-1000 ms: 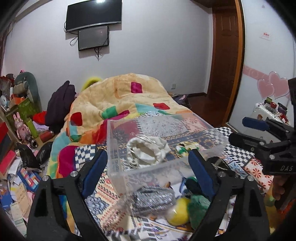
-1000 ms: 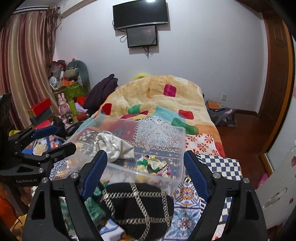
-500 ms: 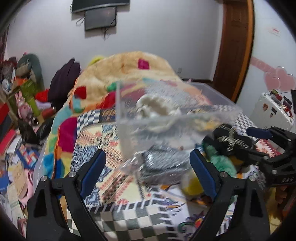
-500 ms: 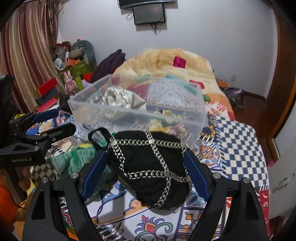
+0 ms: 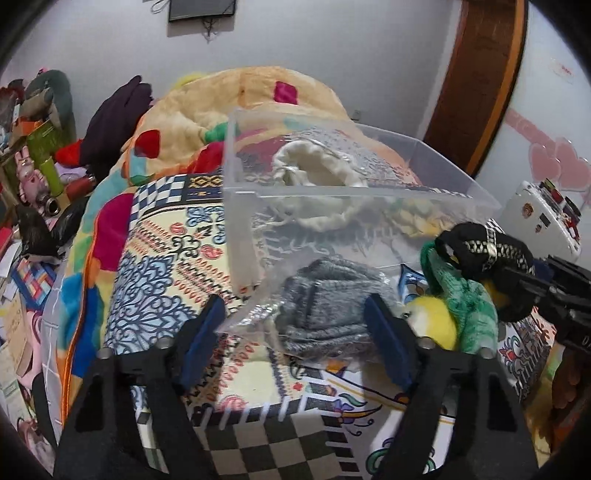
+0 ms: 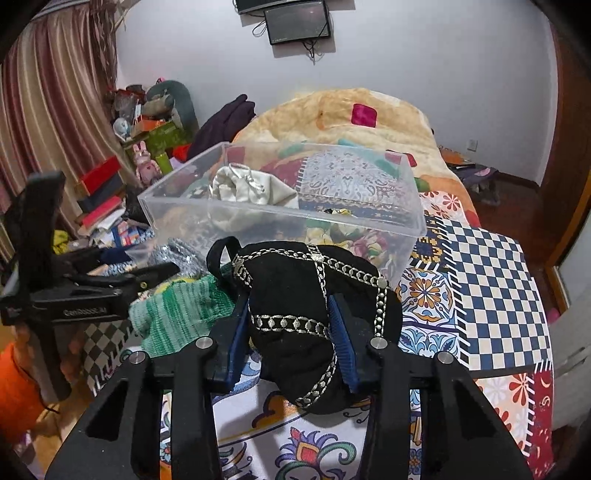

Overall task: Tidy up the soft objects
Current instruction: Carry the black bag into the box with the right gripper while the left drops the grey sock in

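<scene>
A: Right gripper (image 6: 290, 325) has its blue pads pinched into the sides of the black chain-trimmed hat (image 6: 314, 314), and the hat's lower half bulges down between the fingers, so its far underside is hidden.

B: And the left gripper (image 5: 295, 332)?

A: Spread wide, fingers either side of the grey knit in a clear bag (image 5: 325, 306) without touching it. The bag's near edge is crumpled and glary; I can't make out what the knit is.

B: What's cut off?

A: In the left wrist view, the right gripper pokes in at 3 o'clock, mostly out of frame. The yellow plush (image 5: 432, 321) and green knit (image 5: 469, 302) are half buried under the hat there. Through the clear plastic bin (image 6: 280, 218) the contents smear; a cream drawstring pouch (image 6: 251, 188) sits at its 10 o'clock corner, floral fabric lower down is hard to read.

B: The surface?

A: Everything lies on a bed with a patchwork cover (image 6: 491, 288), checks and paisley, and a heaped yellow blanket (image 6: 351, 114) at 12 o'clock. White wall, dark screen (image 6: 297, 20) mounted above, striped curtain (image 6: 44, 122) at 9 o'clock, cluttered shelf beneath.

B: Any writing?

A: White lettering on the left gripper's body in the right wrist view, too blurred to read properly.
</scene>
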{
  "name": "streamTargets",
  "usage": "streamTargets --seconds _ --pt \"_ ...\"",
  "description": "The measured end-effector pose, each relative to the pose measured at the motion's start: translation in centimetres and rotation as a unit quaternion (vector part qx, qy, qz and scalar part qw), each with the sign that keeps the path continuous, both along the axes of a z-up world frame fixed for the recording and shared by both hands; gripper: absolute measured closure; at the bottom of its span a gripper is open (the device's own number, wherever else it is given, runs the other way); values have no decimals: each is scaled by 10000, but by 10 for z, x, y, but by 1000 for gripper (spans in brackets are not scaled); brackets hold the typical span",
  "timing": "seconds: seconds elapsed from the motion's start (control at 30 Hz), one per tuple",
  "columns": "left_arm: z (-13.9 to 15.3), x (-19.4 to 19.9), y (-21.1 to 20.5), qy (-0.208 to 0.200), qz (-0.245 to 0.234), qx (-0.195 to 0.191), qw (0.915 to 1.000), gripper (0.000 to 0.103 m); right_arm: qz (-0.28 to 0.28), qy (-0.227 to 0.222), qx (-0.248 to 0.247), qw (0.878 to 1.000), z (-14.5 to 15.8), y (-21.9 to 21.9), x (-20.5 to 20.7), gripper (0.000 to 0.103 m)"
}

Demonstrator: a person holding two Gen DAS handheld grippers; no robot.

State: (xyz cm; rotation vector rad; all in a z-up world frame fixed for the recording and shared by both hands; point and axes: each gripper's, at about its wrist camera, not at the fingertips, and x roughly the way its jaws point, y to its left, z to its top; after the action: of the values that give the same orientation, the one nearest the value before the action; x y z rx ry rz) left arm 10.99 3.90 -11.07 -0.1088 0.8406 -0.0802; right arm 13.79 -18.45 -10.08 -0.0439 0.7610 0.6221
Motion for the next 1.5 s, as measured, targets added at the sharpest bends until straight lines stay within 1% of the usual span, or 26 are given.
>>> streamTargets --seconds 0.07,0.1,0.13,0.17,0.23,0.33,0.37,0.43,0.63,0.93,1.03,1.2,1.37,1.5 --pt "0 -2 -5 -34 -87 -25 10000 47 -23 -2 72 10000 3 -3 -1 65" --pt "1 -2 -7 -60 -150 -35 9999 54 -30 -8 102 9999 4 -5 -1 65" --pt "1 -4 -9 -111 -146 23 9998 58 -41 -18 140 9999 5 -7 -1 67" --pt "2 -5 -11 -155 -156 74 9997 59 -50 -26 190 9998 7 -10 -2 68" --pt "5 -9 -14 -242 -146 186 9994 67 -49 -6 281 9996 11 -13 -2 68" --pt "10 -14 -12 -300 -145 171 9993 72 -104 -20 359 9993 15 -16 -2 68" --pt "11 -14 -11 -311 -145 152 9993 73 -116 -51 359 9993 17 -16 -2 69" --pt "16 -18 -9 -356 -139 124 9992 75 -144 -123 361 9992 21 -18 -3 78" --pt "30 -29 -3 -581 -112 170 9981 77 -219 -393 404 9982 32 -24 -5 83" --pt "71 -43 0 -1208 -40 268 9923 77 -337 -769 434 9955 54 -29 -5 84" --pt "85 -40 -2 -1411 -39 307 9895 77 -402 -929 497 9936 66 -30 -1 84" --pt "98 -30 -4 -1649 9 345 9857 77 -475 -1148 566 9906 79 -26 10 84" --pt "101 -14 -7 -1719 42 415 9842 77 -521 -1282 562 9888 84 -17 21 84" --pt "95 1 -6 -1623 59 474 9856 77 -496 -1301 514 9889 82 -3 33 84"
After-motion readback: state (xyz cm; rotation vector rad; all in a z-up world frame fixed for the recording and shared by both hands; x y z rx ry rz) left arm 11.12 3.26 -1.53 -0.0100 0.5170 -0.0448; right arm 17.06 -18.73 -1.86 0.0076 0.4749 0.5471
